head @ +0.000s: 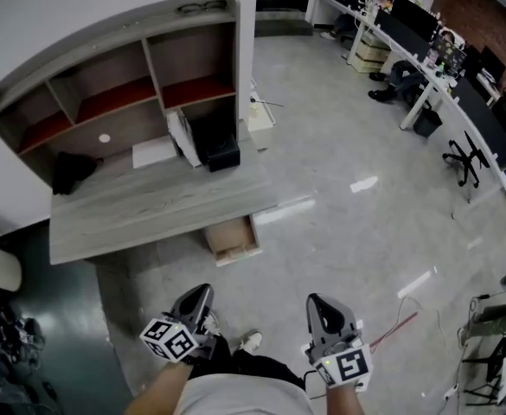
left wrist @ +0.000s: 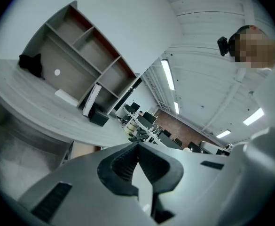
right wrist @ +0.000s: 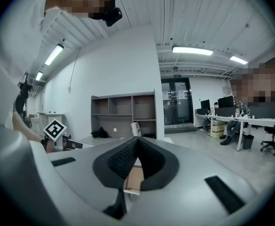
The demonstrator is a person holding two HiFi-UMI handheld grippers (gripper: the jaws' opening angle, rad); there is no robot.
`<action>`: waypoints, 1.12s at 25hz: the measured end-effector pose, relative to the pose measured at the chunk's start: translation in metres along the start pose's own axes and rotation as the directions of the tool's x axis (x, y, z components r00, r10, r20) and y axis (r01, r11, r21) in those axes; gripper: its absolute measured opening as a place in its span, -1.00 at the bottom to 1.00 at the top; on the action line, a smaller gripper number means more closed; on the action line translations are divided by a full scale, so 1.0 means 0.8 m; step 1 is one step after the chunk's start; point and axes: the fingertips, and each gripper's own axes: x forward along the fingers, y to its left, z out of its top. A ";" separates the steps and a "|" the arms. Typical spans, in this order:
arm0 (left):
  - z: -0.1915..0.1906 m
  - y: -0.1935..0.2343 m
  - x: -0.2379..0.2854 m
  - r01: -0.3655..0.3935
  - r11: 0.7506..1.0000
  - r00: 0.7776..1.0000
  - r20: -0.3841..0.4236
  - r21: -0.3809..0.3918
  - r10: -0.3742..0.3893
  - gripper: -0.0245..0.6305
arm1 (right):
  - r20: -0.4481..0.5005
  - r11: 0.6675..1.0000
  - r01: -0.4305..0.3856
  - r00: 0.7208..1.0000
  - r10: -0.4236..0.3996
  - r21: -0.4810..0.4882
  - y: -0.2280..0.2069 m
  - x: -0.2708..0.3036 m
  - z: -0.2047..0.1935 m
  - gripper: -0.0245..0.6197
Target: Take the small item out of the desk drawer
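Observation:
A grey wooden desk (head: 157, 210) with a shelf hutch stands ahead of me at the left. Under its right front edge a pale wooden drawer (head: 233, 238) is pulled out; I cannot make out any small item inside it. Both grippers are held low, close to the person's body and well short of the desk. The left gripper (head: 202, 293) is shut with nothing in it, its tips meeting (left wrist: 137, 144). The right gripper (head: 315, 302) is likewise shut and empty (right wrist: 137, 139). The drawer shows as a tan patch below the desk top (left wrist: 83, 149) and behind the right jaws (right wrist: 133, 179).
On the desk lie a white sheet (head: 155, 152), a black box (head: 222, 156) and a black cloth (head: 71, 171). Glasses (head: 202, 7) rest on the hutch top. Office desks with seated people (head: 408, 67) fill the far right. A red cable (head: 400, 322) runs over the floor.

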 end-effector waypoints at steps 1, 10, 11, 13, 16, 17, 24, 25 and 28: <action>-0.007 0.009 0.005 -0.001 1.000 1.000 -0.010 -0.028 0.001 -0.87 | -0.015 1.000 0.005 1.000 -0.005 0.001 0.001 0.003 -0.005 -0.86; -0.079 0.106 0.071 -0.021 0.979 0.996 -0.090 -0.200 0.003 -0.87 | -0.139 1.000 -0.011 0.990 0.013 0.014 0.012 0.064 -0.077 -0.86; -0.090 0.118 0.082 -0.024 0.972 0.995 -0.099 -0.233 0.000 -0.87 | -0.146 1.000 -0.016 0.989 0.018 0.017 0.014 0.073 -0.083 -0.86; -0.116 0.142 0.103 -0.037 0.955 0.993 -0.116 -0.294 0.003 -0.87 | -0.160 1.000 -0.017 0.987 0.018 0.012 0.016 0.089 -0.092 -0.86; -0.155 0.171 0.125 -0.070 0.933 0.989 -0.149 -0.354 0.018 -0.87 | -0.204 0.999 -0.023 0.979 0.017 -0.022 0.019 0.101 -0.117 -0.86; -0.167 0.180 0.131 -0.084 0.926 0.986 -0.165 -0.367 0.024 -0.87 | -0.218 0.999 -0.024 0.976 0.017 -0.027 0.019 0.104 -0.127 -0.86; -0.238 0.247 0.174 -0.186 0.806 0.975 -0.208 -0.561 0.081 -0.70 | -0.241 1.000 -0.018 0.970 0.020 0.008 0.015 0.126 -0.170 -0.86; -0.245 0.254 0.180 -0.195 0.787 0.974 -0.208 -0.585 0.086 -0.68 | -0.246 1.000 -0.021 0.969 0.023 0.013 0.016 0.129 -0.176 -0.86; -0.261 0.273 0.200 -0.232 0.718 0.969 -0.221 -0.656 0.111 -0.62 | -0.258 0.999 -0.028 0.965 0.034 0.025 0.016 0.136 -0.192 -0.86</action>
